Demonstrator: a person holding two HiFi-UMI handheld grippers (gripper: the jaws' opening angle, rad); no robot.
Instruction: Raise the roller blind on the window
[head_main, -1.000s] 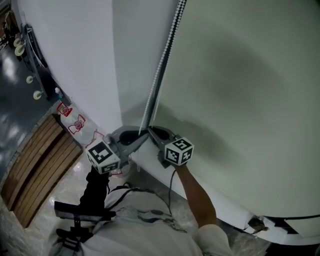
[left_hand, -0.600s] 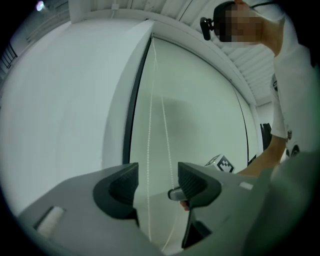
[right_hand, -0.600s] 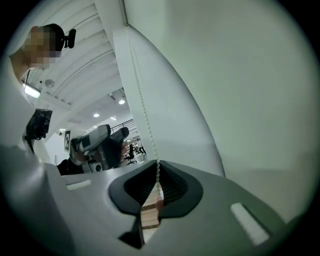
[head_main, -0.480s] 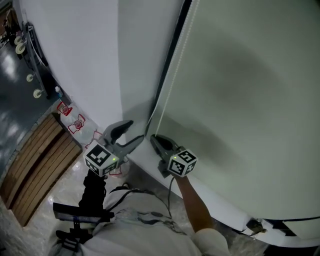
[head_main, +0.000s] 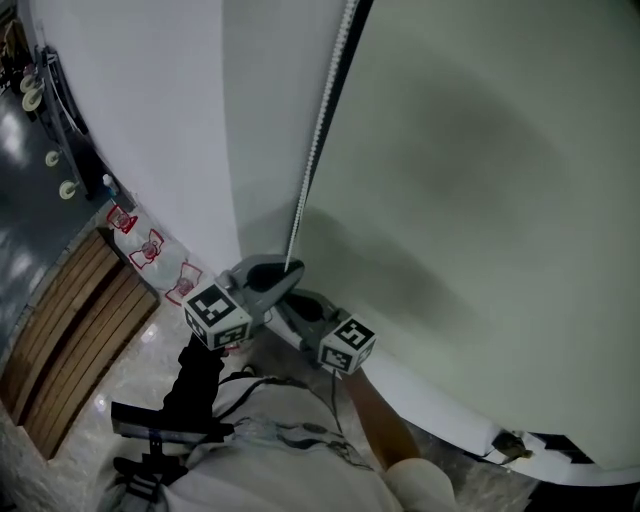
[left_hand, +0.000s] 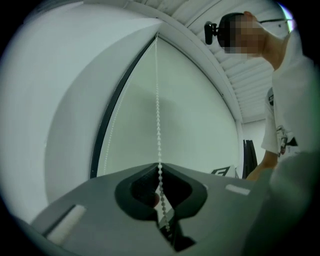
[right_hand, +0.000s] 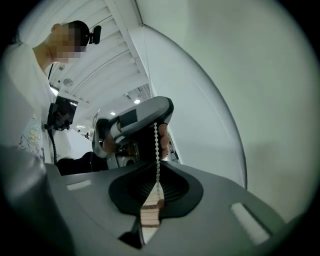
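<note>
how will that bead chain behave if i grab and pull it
Probably floppy: the bead chain is a thin string of beads, straight above the shut left claw. Likely light, given its tiny beads. Round beads might slip unless pinched.

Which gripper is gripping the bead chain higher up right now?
The left gripper. It is shut on the bead chain at the upper grip, while the right gripper clamps the same chain just beneath it.

Our left gripper (head_main: 288, 274) sits on the bead chain (head_main: 318, 140), just above our right gripper (head_main: 288, 304). The roller blind (head_main: 480, 200) lies right of both and the wall (head_main: 150, 120) left.
</note>
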